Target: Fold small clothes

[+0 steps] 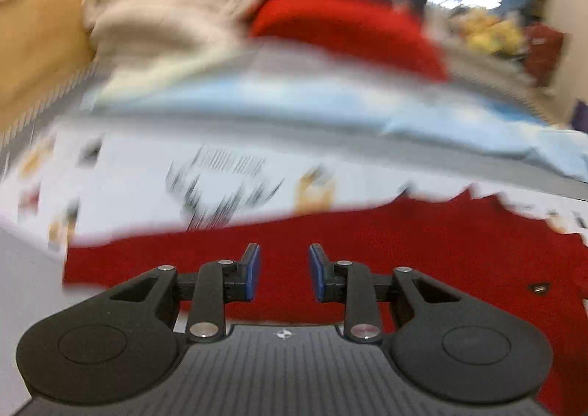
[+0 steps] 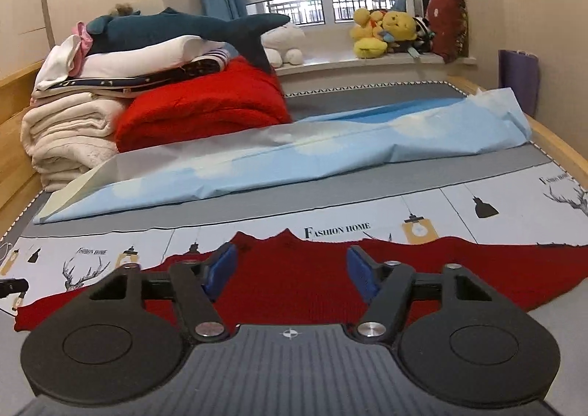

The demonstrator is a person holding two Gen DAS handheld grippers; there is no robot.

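Nearest, left gripper (image 1: 283,271) above the red sweater (image 1: 367,250), jaws apart with only a narrow gap, nothing between the blue pads (image 1: 253,271). Right gripper (image 2: 290,274) over the same red sweater (image 2: 294,280), jaws spread wide, nothing pinched. Sweater lying flat on the printed bed cover (image 2: 330,210). Beyond, a light blue sheet (image 2: 275,162). Farther back, a folded red blanket (image 2: 198,111) beside stacked white bedding (image 2: 70,136), with a plush shark (image 2: 183,28) on the pile. Farthest, yellow soft toys (image 2: 382,32) on the windowsill.

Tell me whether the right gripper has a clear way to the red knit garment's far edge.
Probably yes. The right gripper hangs open over the red knit garment, which lies flat on the printed bedsheet. Nothing lies between its blue pads and that edge; the blue sheet lies farther back.
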